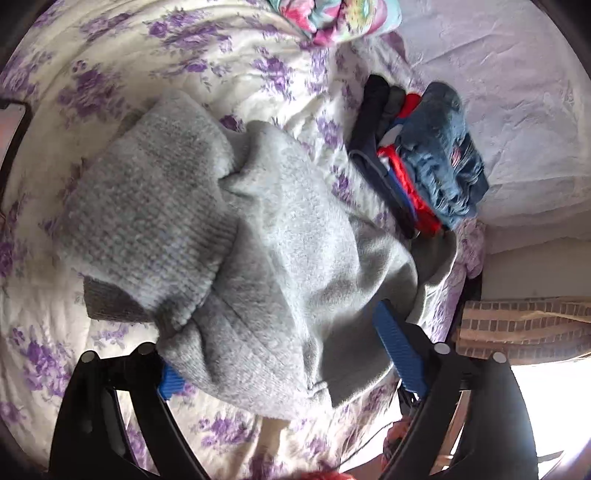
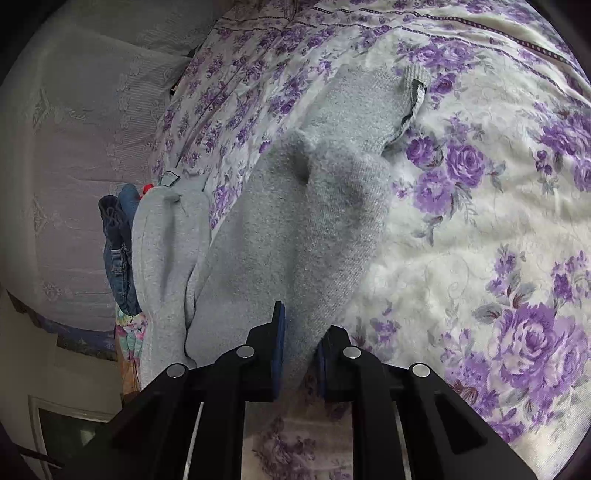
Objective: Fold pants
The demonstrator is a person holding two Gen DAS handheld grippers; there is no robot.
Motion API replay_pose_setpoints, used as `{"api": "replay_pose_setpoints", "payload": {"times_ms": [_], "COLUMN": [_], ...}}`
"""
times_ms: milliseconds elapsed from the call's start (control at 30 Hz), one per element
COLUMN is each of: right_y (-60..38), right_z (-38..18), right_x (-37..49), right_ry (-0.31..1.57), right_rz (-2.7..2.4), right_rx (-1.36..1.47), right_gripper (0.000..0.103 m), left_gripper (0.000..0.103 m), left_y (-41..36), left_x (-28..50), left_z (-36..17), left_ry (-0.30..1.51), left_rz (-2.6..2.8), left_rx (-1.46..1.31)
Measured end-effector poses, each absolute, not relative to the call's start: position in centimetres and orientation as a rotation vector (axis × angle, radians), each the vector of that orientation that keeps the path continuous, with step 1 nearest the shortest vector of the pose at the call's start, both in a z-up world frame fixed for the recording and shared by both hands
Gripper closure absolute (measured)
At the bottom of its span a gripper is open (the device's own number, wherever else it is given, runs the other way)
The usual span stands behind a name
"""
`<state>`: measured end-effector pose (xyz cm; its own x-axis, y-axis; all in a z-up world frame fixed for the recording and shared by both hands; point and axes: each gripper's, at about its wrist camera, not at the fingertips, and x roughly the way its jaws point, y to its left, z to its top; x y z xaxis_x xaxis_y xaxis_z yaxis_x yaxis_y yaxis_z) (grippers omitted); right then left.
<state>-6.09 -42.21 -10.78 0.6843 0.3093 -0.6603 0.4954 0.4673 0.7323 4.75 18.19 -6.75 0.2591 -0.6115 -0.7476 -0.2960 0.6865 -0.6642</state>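
Observation:
Grey fleece pants (image 1: pixel 258 229) lie crumpled on the floral bedspread (image 1: pixel 110 74), one part folded over another. In the left wrist view my left gripper (image 1: pixel 284 365) stands wide open, its blue pads (image 1: pixel 399 354) on either side of the pants' near edge; the cloth lies between them, not pinched. In the right wrist view the pants (image 2: pixel 295 229) stretch away from me, the waistband at the far end. My right gripper (image 2: pixel 299 354) is shut on a bunched end of the grey cloth, which rises from between its pads (image 2: pixel 277 350).
A stack of folded clothes (image 1: pixel 424 158), with jeans on top and red and dark pieces below, sits right of the pants; it also shows at the left as the folded stack (image 2: pixel 118 240). A colourful cloth (image 1: pixel 332 18) lies at the far edge. The bed's edge (image 1: pixel 469 258) is on the right.

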Motion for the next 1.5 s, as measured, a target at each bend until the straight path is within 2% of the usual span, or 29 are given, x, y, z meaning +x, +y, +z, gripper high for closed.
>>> {"api": "replay_pose_setpoints", "payload": {"times_ms": [67, 167, 367, 467, 600, 667, 700, 733, 800, 867, 967, 1033, 1133, 1267, 1500], "right_y": [-42.4, -42.3, -42.3, -42.2, -42.3, -42.3, -42.3, -42.2, -42.3, -42.2, -42.2, -42.2, -42.0, -41.8, -41.9], "right_z": [-11.5, -11.9, -12.2, -12.2, -12.1, -12.1, -12.1, -12.0, -12.0, -12.0, -12.0, -12.2, -12.3, -12.2, -12.1], "right_x": [-6.6, -7.1, -7.3, -7.2, -7.1, -7.1, -7.1, -7.1, -7.0, -7.0, -7.3, -7.6, -7.8, -7.6, -6.7], "right_ry": [0.835, 0.813, 0.8, 0.804, 0.811, 0.812, 0.812, 0.813, 0.817, 0.816, 0.808, 0.792, 0.775, 0.784, 0.824], "right_rz": [-0.134, -0.133, -0.129, -0.129, -0.115, -0.117, -0.118, -0.118, -0.114, -0.111, -0.102, -0.098, -0.106, -0.121, -0.123], "right_rx": [1.167, 1.184, 1.186, 1.182, 1.181, 1.181, 1.179, 1.178, 1.179, 1.183, 1.18, 1.186, 1.187, 1.17, 1.156], "right_gripper": [0.089, 0.089, 0.089, 0.089, 0.089, 0.089, 0.089, 0.089, 0.089, 0.089, 0.089, 0.089, 0.089, 0.09, 0.09], "left_gripper": [0.013, 0.013, 0.013, 0.013, 0.014, 0.017, 0.026, 0.027, 0.026, 0.026, 0.025, 0.016, 0.015, 0.015, 0.015], "left_y": [17.9, 18.5, 20.2, 19.1, 17.6, 16.3, 15.9, 15.6, 15.2, 14.8, 15.0, 15.4, 17.5, 21.2, 21.4], "left_x": [5.2, 3.6, 0.7, 1.2, 2.7, 5.0, 6.7, 8.8, 12.3, 14.9, 15.0, 12.6, 7.2, 0.7, -3.8], "left_z": [-6.1, -5.1, -4.4, -5.1, -5.7, -4.9, -4.2, -3.1, -0.8, 1.5, 3.0, 3.3, 2.0, -2.4, -9.8], "left_ry": [1.46, 1.501, 1.421, 1.438, 1.418, 1.373, 1.336, 1.269, 1.142, 1.071, 1.075, 1.092, 1.115, 1.193, 1.27], "left_rz": [-0.268, -0.287, -0.299, -0.251, -0.293, -0.303, -0.307, -0.338, -0.423, -0.371, -0.392, -0.435, -0.445, -0.401, -0.341], "left_rx": [-0.791, -0.755, -0.91, -0.847, -0.923, -0.864, -0.843, -0.858, -0.867, -0.751, -0.709, -0.65, -0.583, -0.705, -0.834]}}
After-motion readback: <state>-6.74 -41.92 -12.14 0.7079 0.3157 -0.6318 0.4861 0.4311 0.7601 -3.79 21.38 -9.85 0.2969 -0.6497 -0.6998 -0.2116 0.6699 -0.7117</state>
